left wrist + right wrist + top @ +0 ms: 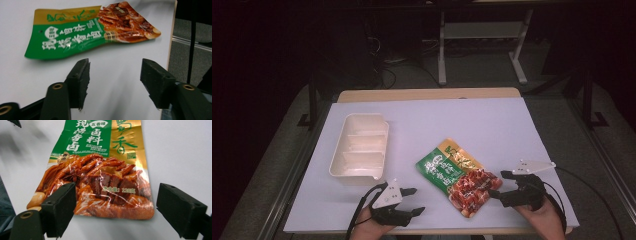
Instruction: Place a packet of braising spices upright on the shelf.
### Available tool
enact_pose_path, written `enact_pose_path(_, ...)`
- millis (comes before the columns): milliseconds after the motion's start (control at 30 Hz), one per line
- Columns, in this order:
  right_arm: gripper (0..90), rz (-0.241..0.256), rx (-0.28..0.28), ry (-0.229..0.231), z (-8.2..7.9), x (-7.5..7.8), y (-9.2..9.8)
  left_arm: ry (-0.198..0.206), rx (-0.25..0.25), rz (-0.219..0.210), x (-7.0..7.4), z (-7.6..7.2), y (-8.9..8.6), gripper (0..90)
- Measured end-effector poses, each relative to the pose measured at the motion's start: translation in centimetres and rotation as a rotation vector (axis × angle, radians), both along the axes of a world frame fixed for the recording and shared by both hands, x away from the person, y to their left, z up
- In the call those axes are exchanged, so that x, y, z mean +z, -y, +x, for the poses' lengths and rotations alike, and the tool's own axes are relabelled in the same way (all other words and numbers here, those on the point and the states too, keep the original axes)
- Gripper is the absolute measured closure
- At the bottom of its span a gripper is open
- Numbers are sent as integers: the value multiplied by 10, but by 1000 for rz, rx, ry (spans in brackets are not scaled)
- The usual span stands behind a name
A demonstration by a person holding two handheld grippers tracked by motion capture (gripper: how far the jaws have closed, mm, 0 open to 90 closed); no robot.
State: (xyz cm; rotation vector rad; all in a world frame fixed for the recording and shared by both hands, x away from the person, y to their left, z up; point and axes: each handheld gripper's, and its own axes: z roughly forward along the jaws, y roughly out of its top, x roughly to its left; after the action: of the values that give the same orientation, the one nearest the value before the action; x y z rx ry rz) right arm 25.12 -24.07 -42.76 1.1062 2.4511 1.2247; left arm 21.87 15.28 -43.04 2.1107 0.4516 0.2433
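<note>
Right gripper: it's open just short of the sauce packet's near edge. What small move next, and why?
Probably ease the right gripper forward so its jaws straddle the near edge of the sauce packet, then close. Its own view shows the open jaws flanking that edge without touching it, and the packet lies flat on the table. The left gripper is open and off to the side.

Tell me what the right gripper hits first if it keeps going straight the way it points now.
Most likely the snack packet. The right gripper is open and points straight at the packet's near end, which lies flat on the table just ahead between the jaws. Exact gap is hard to judge.
</note>
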Motion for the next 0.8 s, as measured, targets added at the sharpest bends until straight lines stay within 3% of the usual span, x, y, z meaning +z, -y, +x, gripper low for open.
enact_pose_path(33,153,-3,4,2,1,1,0,7,-5,1,2,2,5,427)
enact_pose_path(100,154,-5,14,-2,5,5,-3,7,-17,4,5,5,14,510)
enact_pose_path(133,154,-7,15,-1,7,6,-4,8,-24,21,6,10,26,530)
enact_pose_path(200,154,-8,23,-1,10,10,-5,8,-29,35,7,13,32,591)
enact_pose_path(533,154,-38,39,-19,34,20,-13,-57,-47,86,-1,37,74,825)
enact_pose_path(667,154,-48,46,-37,43,22,-19,-75,-53,104,-6,40,81,863)
enact_pose_path(733,154,-57,59,-42,56,24,-26,-118,-54,122,-14,42,87,878)
enact_pose_path(800,154,-61,66,-37,59,25,-28,-124,-64,143,-16,43,88,878)
